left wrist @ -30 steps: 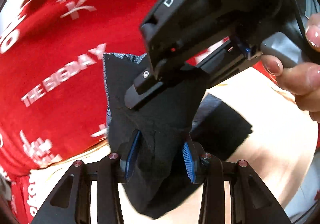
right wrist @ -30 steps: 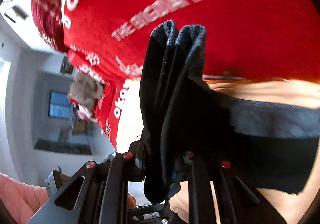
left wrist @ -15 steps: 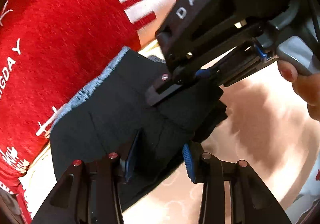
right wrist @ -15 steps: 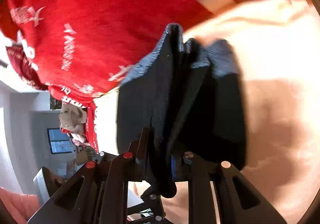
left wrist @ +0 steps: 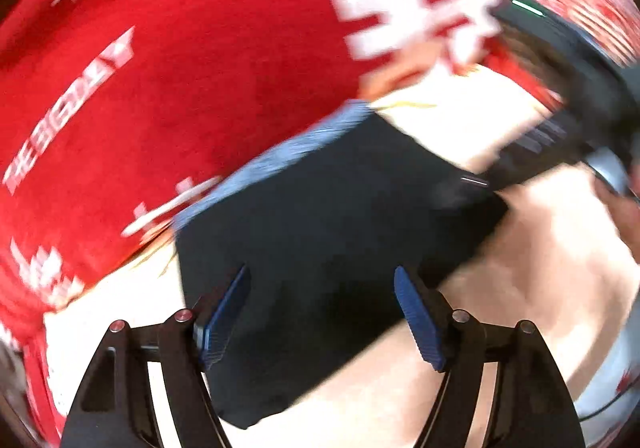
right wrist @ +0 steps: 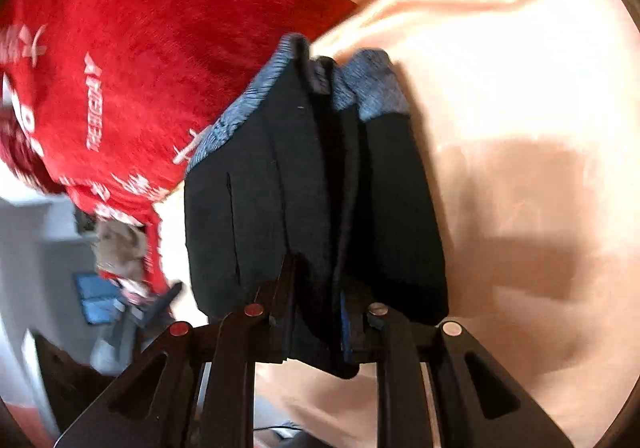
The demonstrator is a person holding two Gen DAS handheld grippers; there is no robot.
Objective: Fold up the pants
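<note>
Black folded pants are lying on the peach sheet, reaching straight ahead from the left tongs, long side running toward the blue waistband. Those jaws are opening, cloth between them, blue pads clear of it. The right tongs are pinching the stacked layers narrowly at the far corner, both pointing steeply down.

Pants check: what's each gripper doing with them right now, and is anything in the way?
Left gripper opening, fingers off the folded pants. Right gripper shut on the pants' edge. Pants lie on peach surface, against red blanket. Nothing blocking.
</note>
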